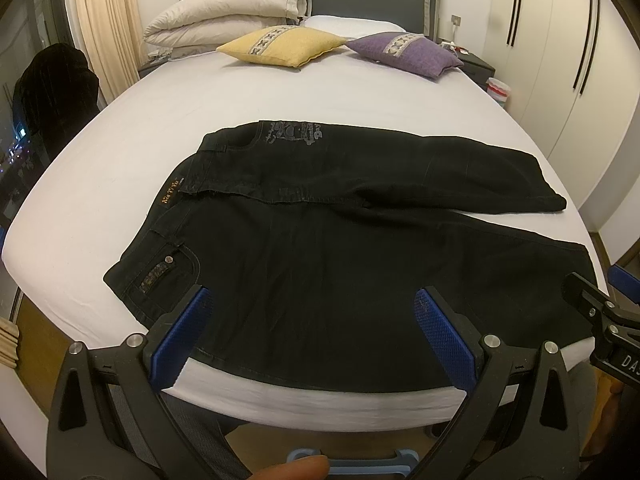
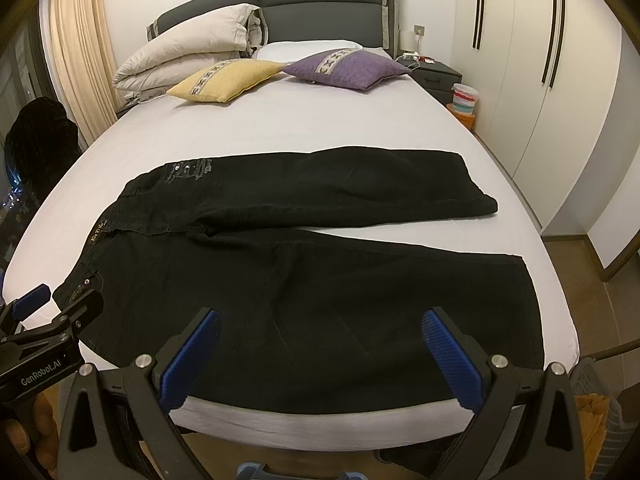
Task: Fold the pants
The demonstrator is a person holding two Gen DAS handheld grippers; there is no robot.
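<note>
Black pants (image 1: pixel 328 248) lie spread flat on the white bed (image 1: pixel 180 120), waistband to the left, both legs running right, the far leg angled away from the near one. They also show in the right wrist view (image 2: pixel 304 272). My left gripper (image 1: pixel 314 300) is open and empty, hovering over the near edge of the pants by the waist pocket. My right gripper (image 2: pixel 320 322) is open and empty, hovering over the near leg. The right gripper shows at the right edge of the left wrist view (image 1: pixel 600 312). The left gripper shows at the left edge of the right wrist view (image 2: pixel 52 312).
A yellow cushion (image 1: pixel 280 46), a purple cushion (image 1: pixel 406 52) and a folded cream duvet (image 1: pixel 228 12) lie at the head of the bed. A nightstand (image 2: pixel 434 74) and white wardrobe (image 2: pixel 540 80) stand to the right. A dark garment (image 1: pixel 52 88) hangs at left.
</note>
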